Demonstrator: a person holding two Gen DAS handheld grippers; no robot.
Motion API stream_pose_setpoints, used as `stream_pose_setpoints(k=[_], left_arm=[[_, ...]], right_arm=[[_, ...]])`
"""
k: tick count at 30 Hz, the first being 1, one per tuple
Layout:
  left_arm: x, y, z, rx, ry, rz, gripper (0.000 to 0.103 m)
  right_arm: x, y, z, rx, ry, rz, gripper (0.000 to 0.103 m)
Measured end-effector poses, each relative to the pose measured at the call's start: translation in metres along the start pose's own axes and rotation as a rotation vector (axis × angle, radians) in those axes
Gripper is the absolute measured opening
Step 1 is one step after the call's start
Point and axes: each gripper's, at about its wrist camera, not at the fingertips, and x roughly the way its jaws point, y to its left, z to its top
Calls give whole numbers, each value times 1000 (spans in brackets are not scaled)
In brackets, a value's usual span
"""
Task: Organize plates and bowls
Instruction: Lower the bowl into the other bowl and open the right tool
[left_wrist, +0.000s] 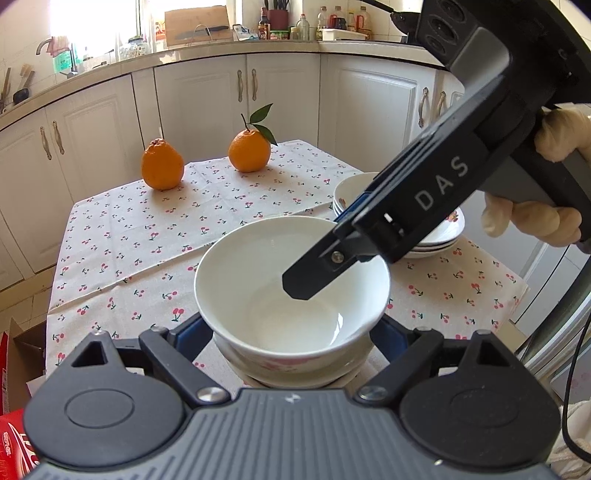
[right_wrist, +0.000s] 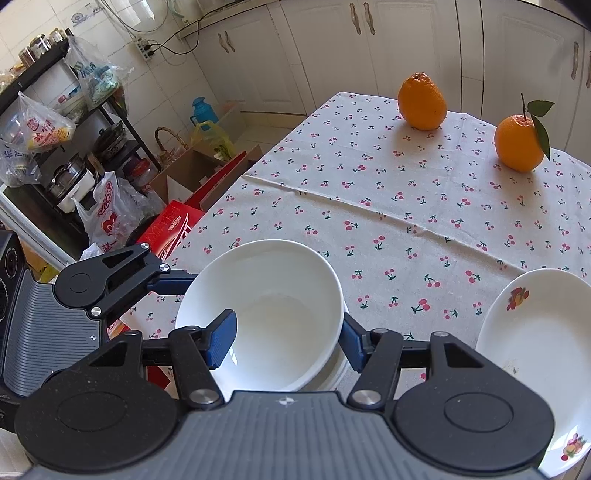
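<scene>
A white bowl (left_wrist: 291, 284) sits nested on another bowl (left_wrist: 295, 373) near the table's front edge; it also shows in the right wrist view (right_wrist: 266, 317). My left gripper (left_wrist: 291, 332) is open, its blue fingers (left_wrist: 192, 336) on either side of the bowl stack low down. My right gripper (right_wrist: 284, 336) is open, one blue pad (right_wrist: 221, 339) inside the top bowl and the other outside its rim. In the left wrist view its finger (left_wrist: 314, 277) dips into the bowl. A stack of white plates (left_wrist: 436, 236) lies to the right, also in the right wrist view (right_wrist: 532, 354).
Two oranges (left_wrist: 162, 164) (left_wrist: 249, 149) stand at the far side of the cherry-print tablecloth (left_wrist: 147, 236). White cabinets (left_wrist: 203, 96) stand behind. Cardboard boxes (right_wrist: 177, 221), bags and a shelf (right_wrist: 62, 122) crowd the floor left of the table.
</scene>
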Motion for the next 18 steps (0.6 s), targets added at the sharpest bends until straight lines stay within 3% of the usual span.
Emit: stream_pose_setpoints(k=[12,18], left_arm=[[3,6,-3,-22,11,-27,96],[-4,4,-5,5,-9,-24,99]], right_arm=[[5,-1,-2,-10,3,-16,67],[-3,-1,-2,-15,-37,-19,88]])
